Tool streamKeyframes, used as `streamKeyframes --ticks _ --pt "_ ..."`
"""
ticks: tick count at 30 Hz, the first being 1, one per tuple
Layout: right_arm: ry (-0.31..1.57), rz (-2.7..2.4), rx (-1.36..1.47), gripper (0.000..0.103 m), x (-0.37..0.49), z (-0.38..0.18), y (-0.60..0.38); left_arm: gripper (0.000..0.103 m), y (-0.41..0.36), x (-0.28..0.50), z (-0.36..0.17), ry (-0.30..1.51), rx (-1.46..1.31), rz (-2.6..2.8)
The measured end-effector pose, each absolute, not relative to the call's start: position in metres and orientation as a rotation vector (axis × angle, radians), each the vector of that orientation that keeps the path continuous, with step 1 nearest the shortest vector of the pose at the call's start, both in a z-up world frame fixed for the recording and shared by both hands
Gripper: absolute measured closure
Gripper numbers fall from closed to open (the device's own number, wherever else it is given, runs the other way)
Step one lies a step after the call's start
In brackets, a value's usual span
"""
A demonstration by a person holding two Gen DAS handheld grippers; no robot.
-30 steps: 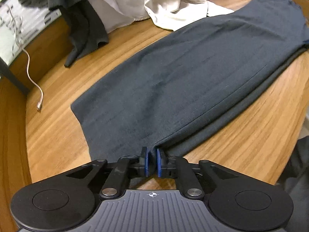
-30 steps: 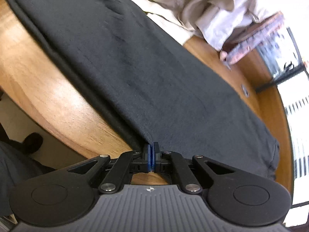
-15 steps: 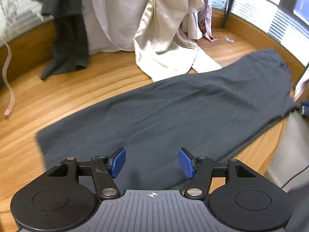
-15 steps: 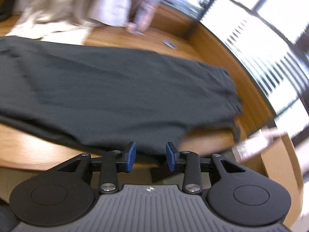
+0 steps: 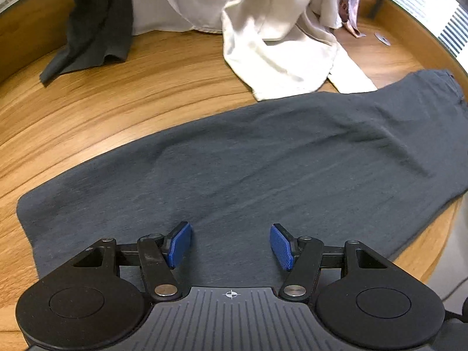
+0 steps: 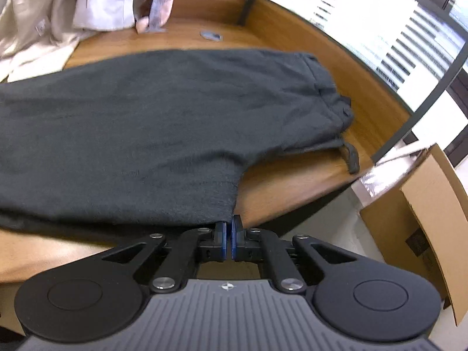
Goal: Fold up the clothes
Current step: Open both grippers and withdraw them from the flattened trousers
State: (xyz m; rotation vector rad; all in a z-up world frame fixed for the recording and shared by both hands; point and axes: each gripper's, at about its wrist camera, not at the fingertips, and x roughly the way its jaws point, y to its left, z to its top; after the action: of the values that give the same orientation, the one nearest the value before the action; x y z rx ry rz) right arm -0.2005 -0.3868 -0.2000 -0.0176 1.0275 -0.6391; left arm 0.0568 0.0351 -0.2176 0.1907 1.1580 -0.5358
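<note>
Progress: I judge the fold about half done. The dark grey trousers (image 5: 263, 169) lie doubled lengthwise, flat along the near edge of the wooden table (image 5: 122, 108), waistband end (image 6: 330, 93) towards the table's right edge. The crosswise folds are still to do, and so is the rest of the laundry.
Table: one, wooden, carrying everything.
Unfolded heap: at the table's far edge I count one cream garment (image 5: 278, 38), one white garment (image 5: 181, 0), one dark grey garment (image 5: 96, 20) and one patterned piece (image 6: 158, 3); more may be hidden.
Cardboard box (image 6: 433, 204): one, off the table's right edge.
Left gripper (image 5: 231, 244): jaws wide, empty, over the trousers.
Right gripper (image 6: 228, 239): jaws have just closed, pads nearly together at the trousers' near edge; whether cloth is pinched, I cannot tell.
</note>
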Motion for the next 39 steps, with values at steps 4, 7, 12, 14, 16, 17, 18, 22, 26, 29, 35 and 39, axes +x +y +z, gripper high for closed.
streamKeyframes --ticks 4,7,12,14,16,17,18,22,26,29,35,39 --pt "1.085 -0.607 -0.056 0.099 -0.199 -0.216 -0.381 0.04 0.043 0.058 -0.214 1.14 0.163 -0.484" --pt "1.083 -0.594 -0.046 0.096 -0.201 -0.204 -0.38 0.039 0.054 0.059 -0.208 1.101 0.13 -0.421" --pt "1.074 -0.571 -0.009 0.081 -0.211 -0.174 -0.371 0.035 0.09 0.056 -0.198 1.047 0.072 -0.273" --pt "1.071 -0.562 -0.017 0.078 -0.212 -0.162 -0.365 0.033 0.107 0.052 -0.194 1.041 0.044 -0.219" --pt "1.058 -0.546 -0.007 0.077 -0.207 -0.153 -0.358 0.033 0.122 0.047 -0.191 1.037 0.019 -0.172" --pt "1.051 -0.538 -0.001 0.075 -0.205 -0.149 -0.354 0.032 0.128 0.044 -0.189 1.037 0.005 -0.157" --pt "1.043 -0.524 0.008 0.074 -0.199 -0.146 -0.351 0.032 0.135 0.04 -0.188 1.039 -0.005 -0.142" --pt "1.024 -0.447 0.021 0.072 -0.172 -0.142 -0.338 0.029 0.156 0.024 -0.189 1.038 -0.013 -0.058" --pt "1.015 -0.357 -0.039 0.07 -0.14 -0.139 -0.316 0.028 0.172 0.009 -0.194 1.062 -0.035 -0.011" --pt "1.009 -0.301 -0.083 0.066 -0.122 -0.136 -0.302 0.028 0.174 0.002 -0.2 1.075 -0.047 0.002" --pt "1.007 -0.25 -0.129 0.065 -0.108 -0.129 -0.286 0.049 0.174 0.001 -0.211 1.101 -0.092 0.039" --pt "1.009 -0.249 -0.141 0.065 -0.112 -0.126 -0.282 0.083 0.16 0.001 -0.209 1.083 -0.004 -0.008"
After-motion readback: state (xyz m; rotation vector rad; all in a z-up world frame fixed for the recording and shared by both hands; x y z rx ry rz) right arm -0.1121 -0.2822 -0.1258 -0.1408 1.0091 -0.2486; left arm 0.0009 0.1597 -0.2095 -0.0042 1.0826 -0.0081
